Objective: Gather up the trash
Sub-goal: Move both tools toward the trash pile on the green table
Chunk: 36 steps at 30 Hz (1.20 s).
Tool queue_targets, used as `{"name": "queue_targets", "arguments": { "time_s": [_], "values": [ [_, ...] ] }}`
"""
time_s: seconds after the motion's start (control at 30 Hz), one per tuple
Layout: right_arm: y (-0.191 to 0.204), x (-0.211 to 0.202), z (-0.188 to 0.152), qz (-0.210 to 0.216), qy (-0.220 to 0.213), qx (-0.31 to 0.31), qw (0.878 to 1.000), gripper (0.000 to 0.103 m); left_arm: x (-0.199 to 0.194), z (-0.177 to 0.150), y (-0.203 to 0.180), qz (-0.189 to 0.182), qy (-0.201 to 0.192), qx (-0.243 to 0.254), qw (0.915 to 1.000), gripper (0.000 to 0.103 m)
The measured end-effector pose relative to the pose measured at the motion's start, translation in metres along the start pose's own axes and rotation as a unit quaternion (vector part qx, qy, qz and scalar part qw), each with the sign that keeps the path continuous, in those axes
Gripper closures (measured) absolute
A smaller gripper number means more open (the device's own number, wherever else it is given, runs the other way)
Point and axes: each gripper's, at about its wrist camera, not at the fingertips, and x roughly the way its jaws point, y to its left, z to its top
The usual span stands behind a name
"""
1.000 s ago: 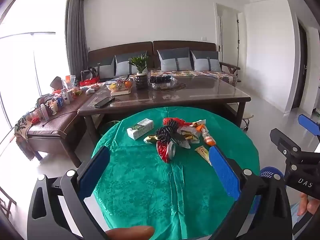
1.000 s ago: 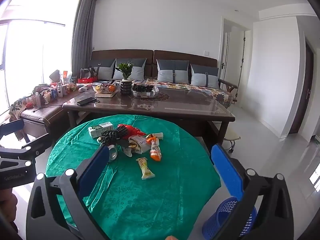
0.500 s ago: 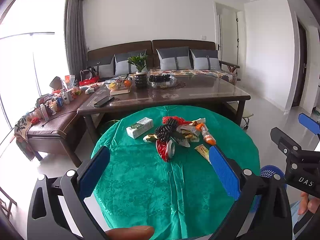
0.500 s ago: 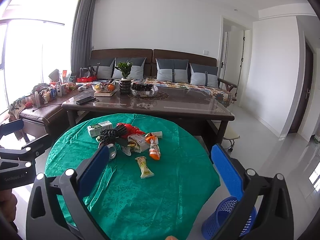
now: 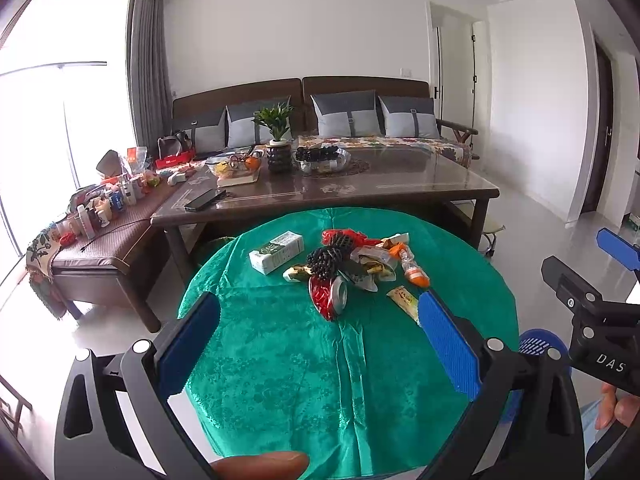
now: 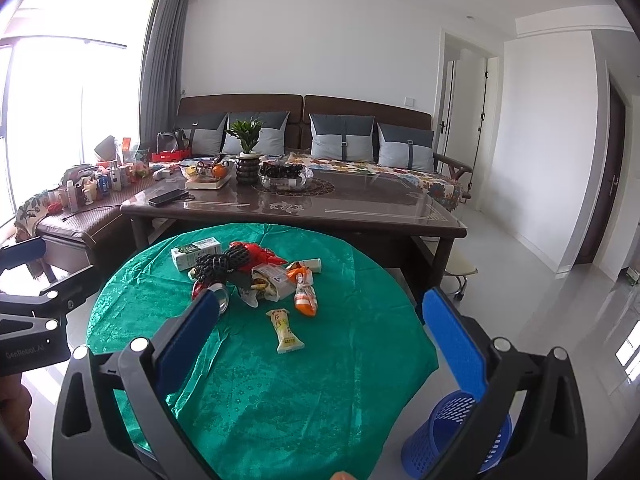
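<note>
Both grippers hang short of the round table's green cloth (image 6: 256,392), jaws wide and holding nothing: the left gripper (image 5: 318,332) over the near-left edge, the right gripper (image 6: 320,328) over the near-right. On the floor just beside the table, at the right gripper's side, stands the blue perforated bin (image 6: 448,432), which I judge to be where the trash goes.

Nothing is collected yet, so the step in hand is the first approach. The nearest piece to the right gripper is the yellow snack wrapper (image 6: 285,330), lying flat and apart from the rest; take it first, coming down steeply so one finger slides under an end without bunching the cloth. The crushed red can (image 5: 330,296) lies closest to the left gripper and wants a grip across its dented body (it may roll otherwise).

Beyond these sits the tangled heap: an orange bottle (image 6: 306,298), crumpled wrappers, a black netted bundle (image 5: 326,258), and at the far left the green-and-white carton (image 5: 276,256). Pick from the heap's edges inward, one piece at a time.
</note>
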Motion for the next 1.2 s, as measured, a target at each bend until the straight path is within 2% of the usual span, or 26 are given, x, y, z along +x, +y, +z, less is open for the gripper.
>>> {"name": "queue_targets", "arguments": {
  "time_s": [1.2],
  "values": [
    [-0.015,0.005,0.003,-0.015,0.004,0.007,1.000,0.005,0.004,0.015,-0.012,-0.005,0.013,0.010,0.9998,0.005]
  ]
}}
